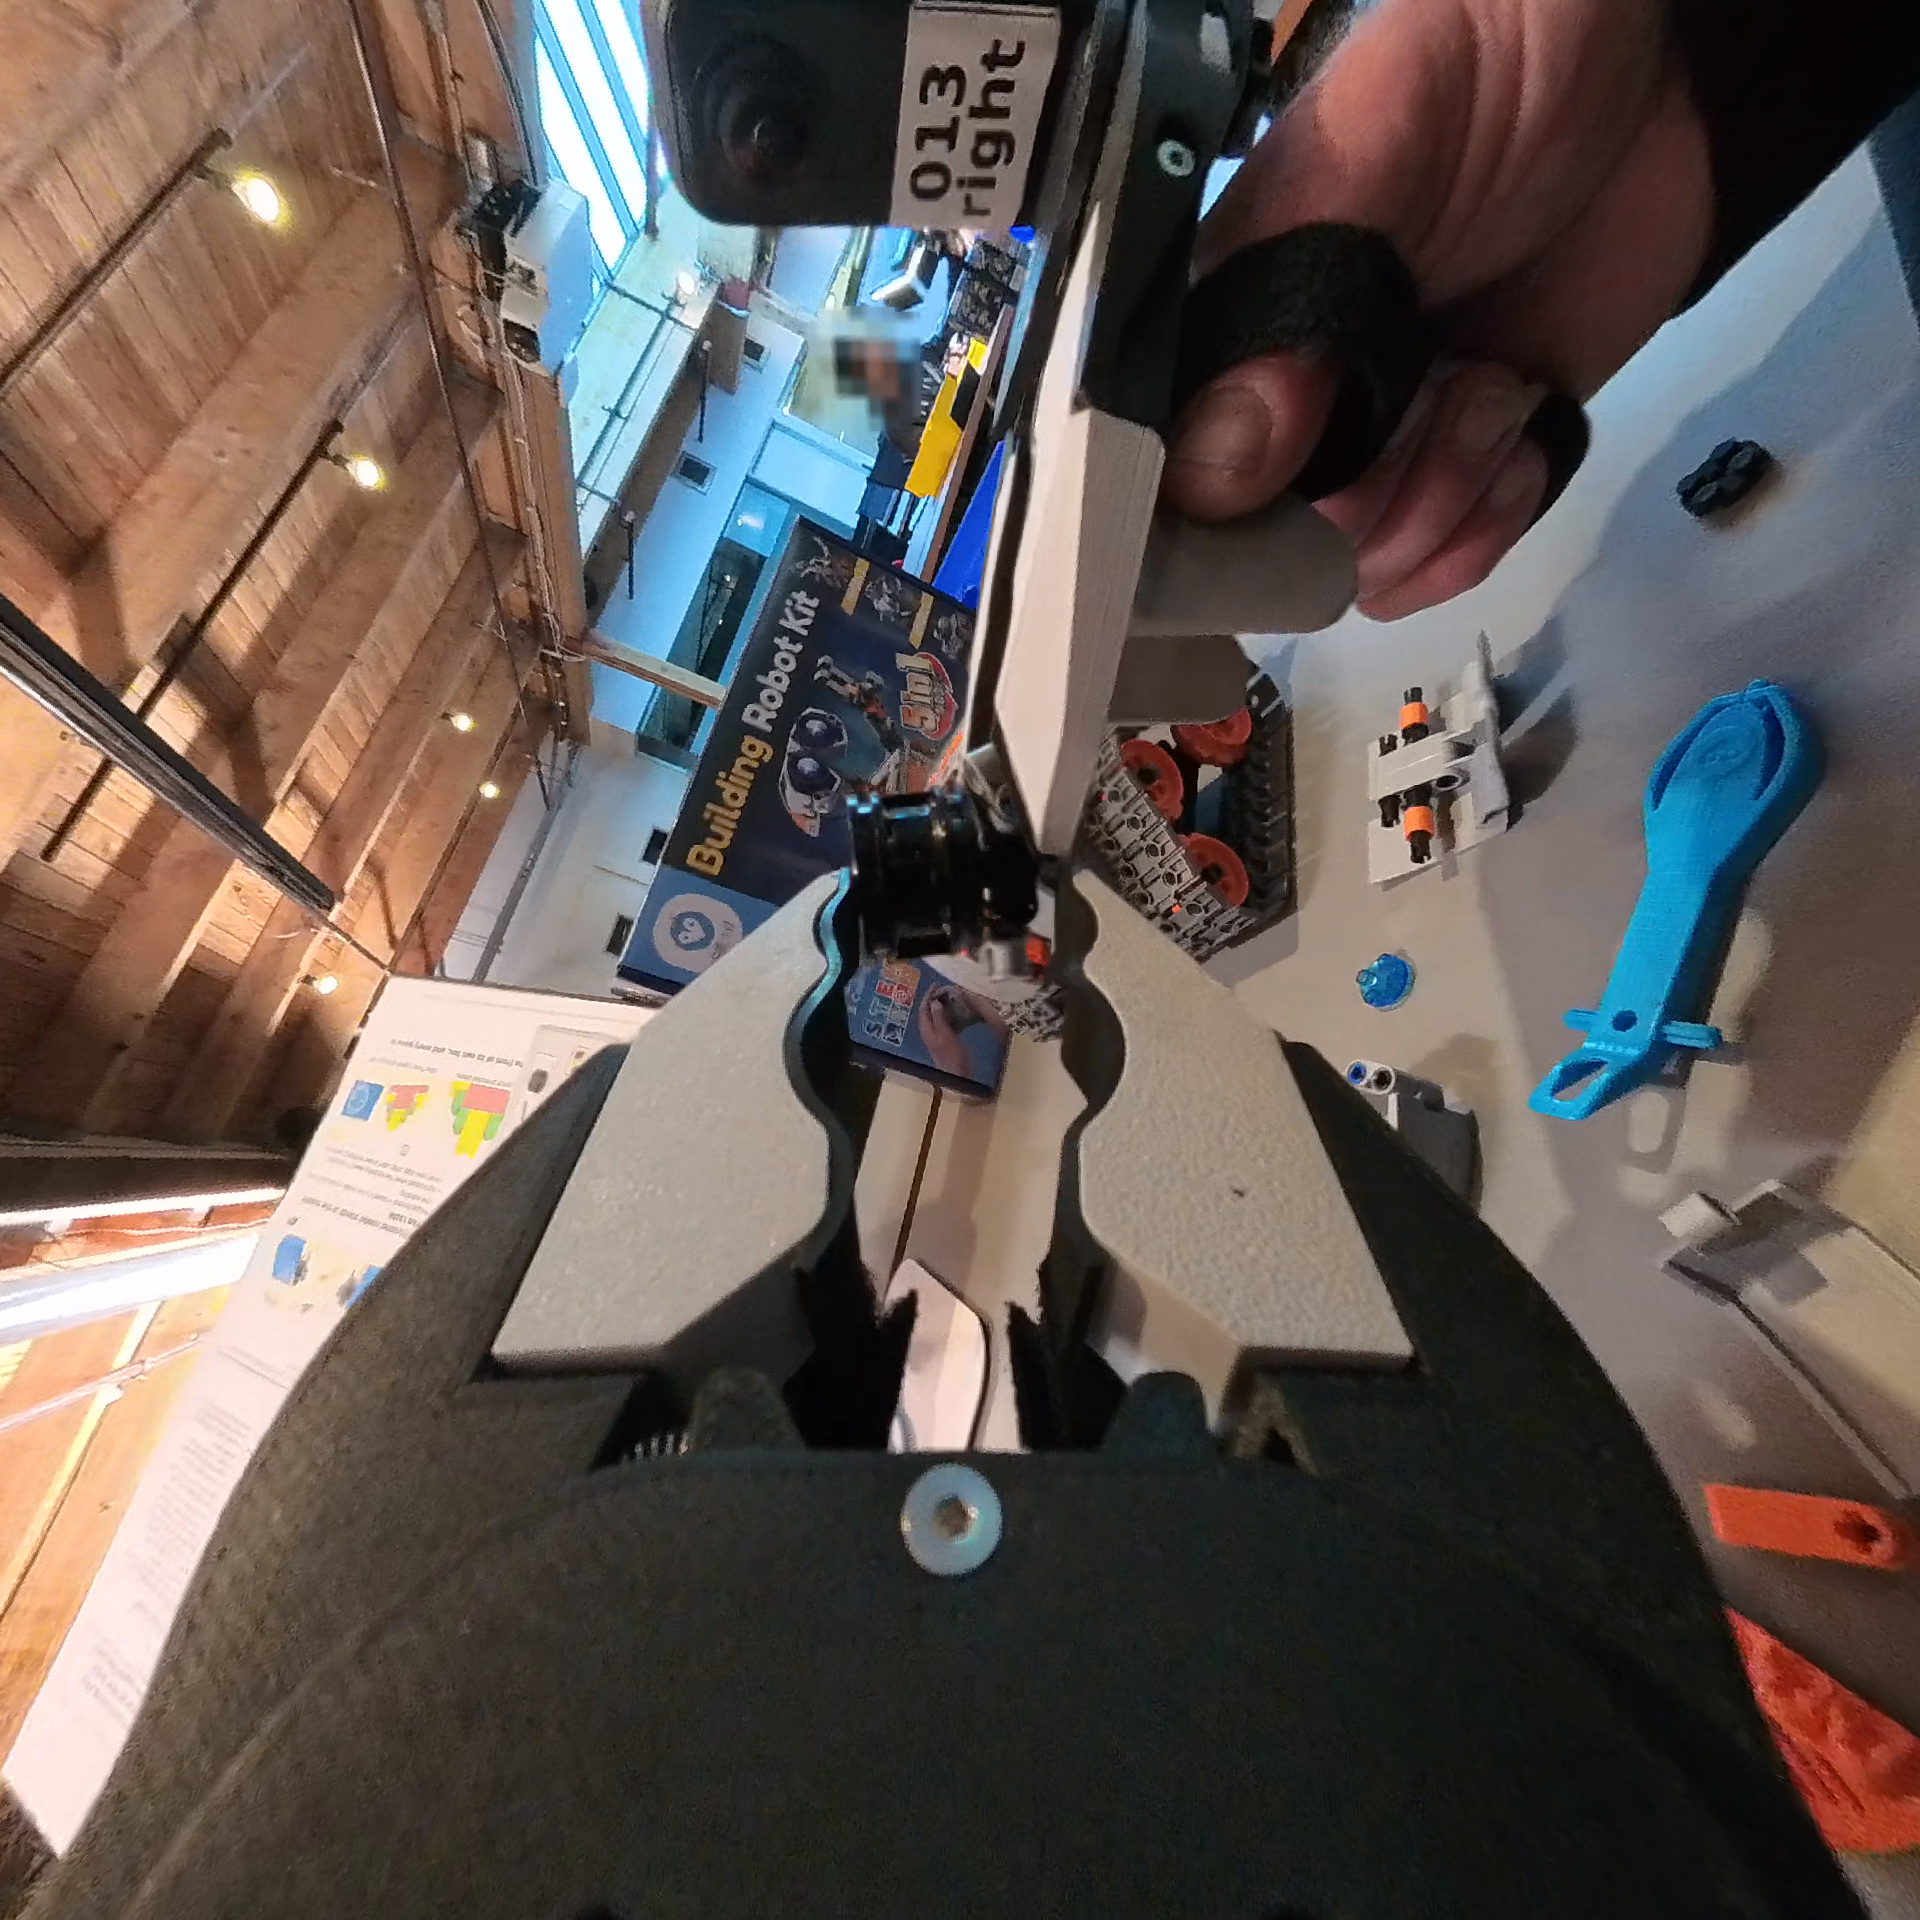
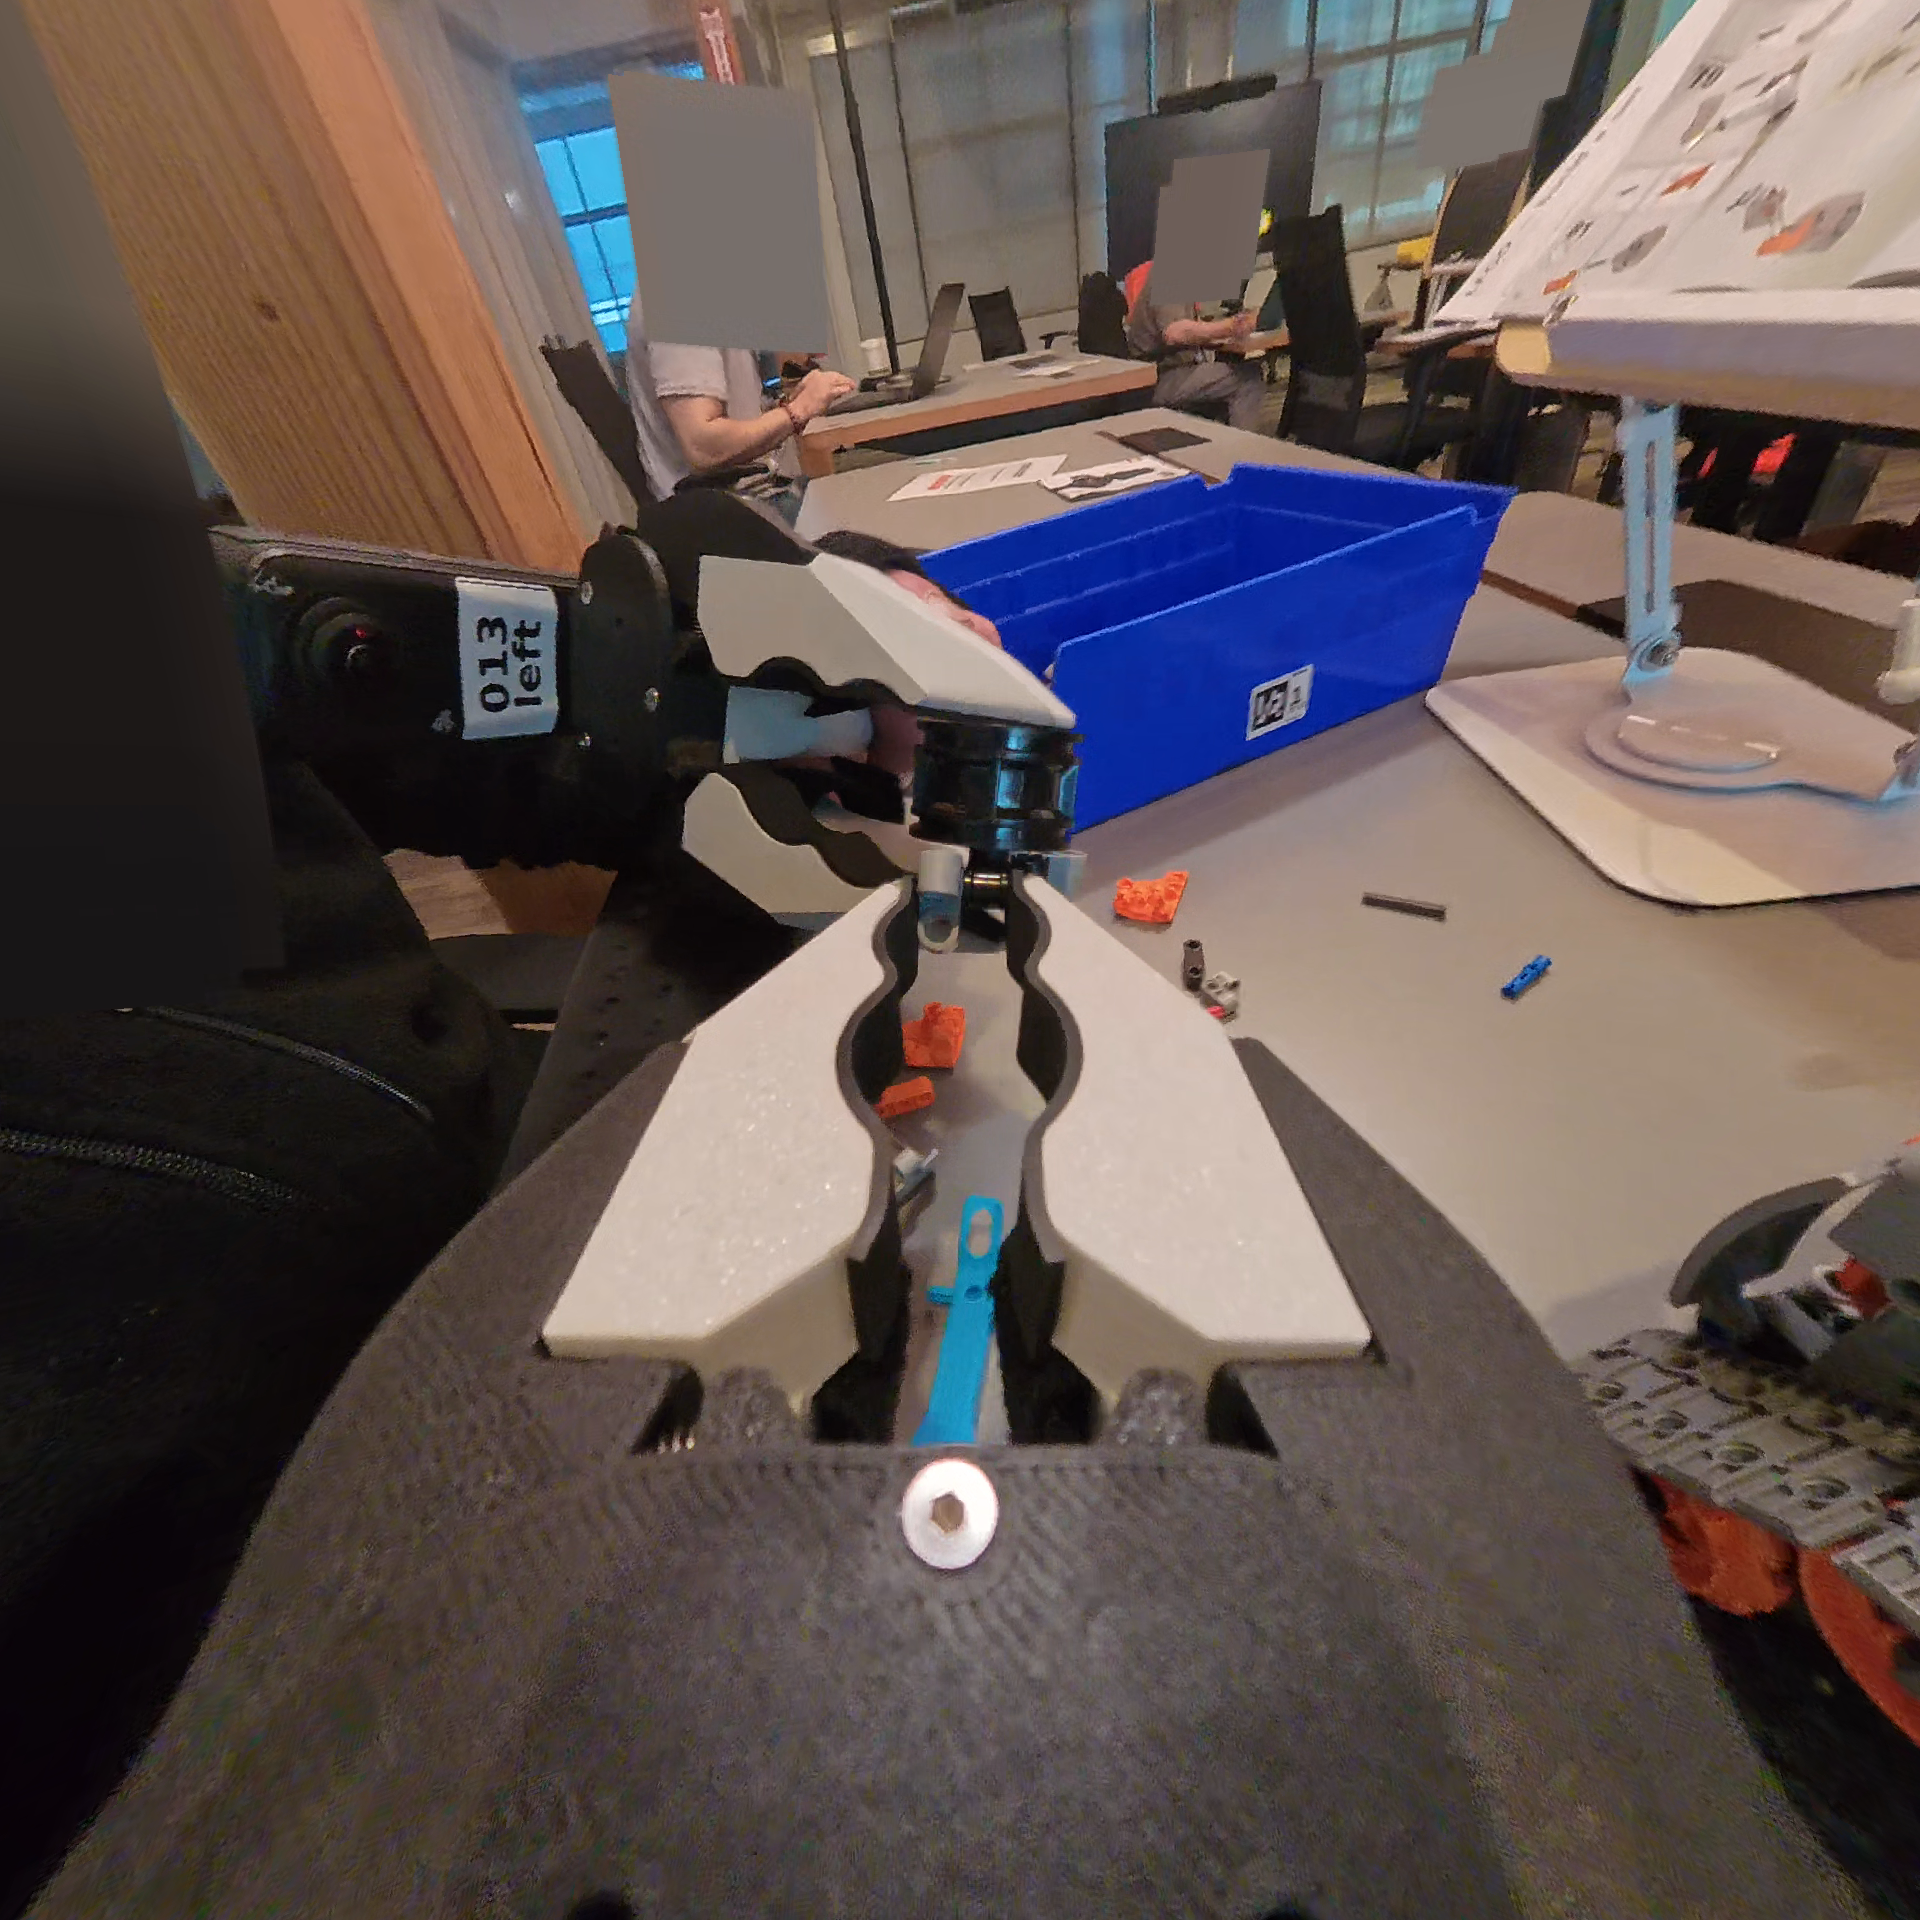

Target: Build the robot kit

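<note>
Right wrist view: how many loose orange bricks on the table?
3. First brick right of the right tool tips; second brick and third brick seen between its fingers. Others may be hidden.

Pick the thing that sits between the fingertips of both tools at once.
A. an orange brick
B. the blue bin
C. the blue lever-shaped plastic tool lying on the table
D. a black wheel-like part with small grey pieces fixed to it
D: the left tool clamps the black wheel-like part on its flat faces, and the right tool pinches the small grey pieces under it.

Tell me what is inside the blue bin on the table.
The blue bin is seen from the right wrist view: its far inner wall and part of the floor show bare. The near wall covers the rest of the floor, so anything lying low there cannot be seen.
</note>
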